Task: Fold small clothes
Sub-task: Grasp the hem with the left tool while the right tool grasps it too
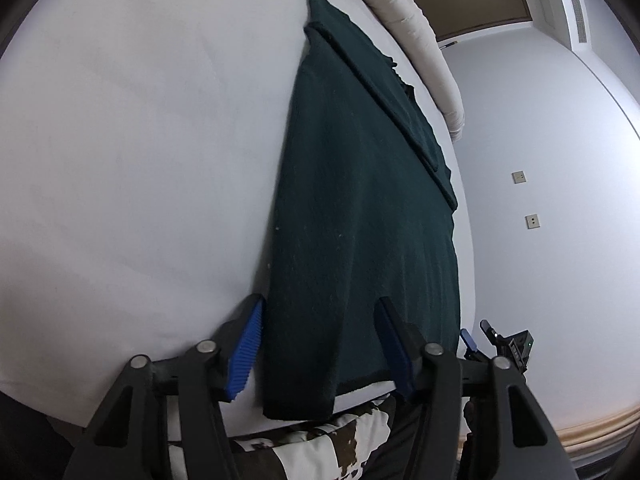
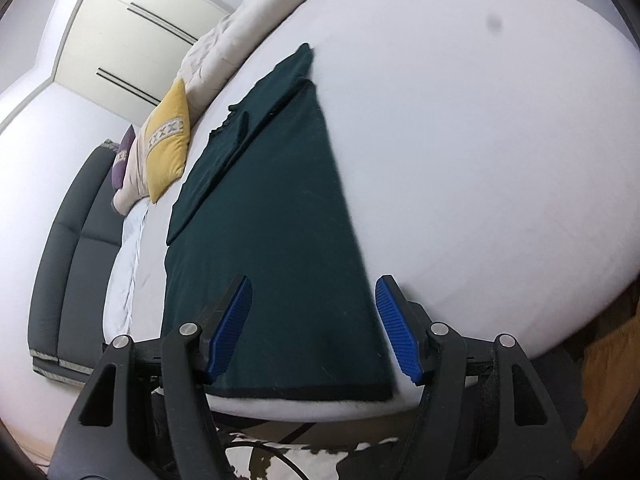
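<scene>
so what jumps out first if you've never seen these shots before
A dark green garment lies flat along the near edge of a white bed, one side already folded in. Both sets of blue-padded jaws stand open over its near hem. A yellow cushion sits by the headboard.

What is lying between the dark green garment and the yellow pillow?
In the right wrist view, only bare white sheet separates the green garment from the yellow pillow.
</scene>
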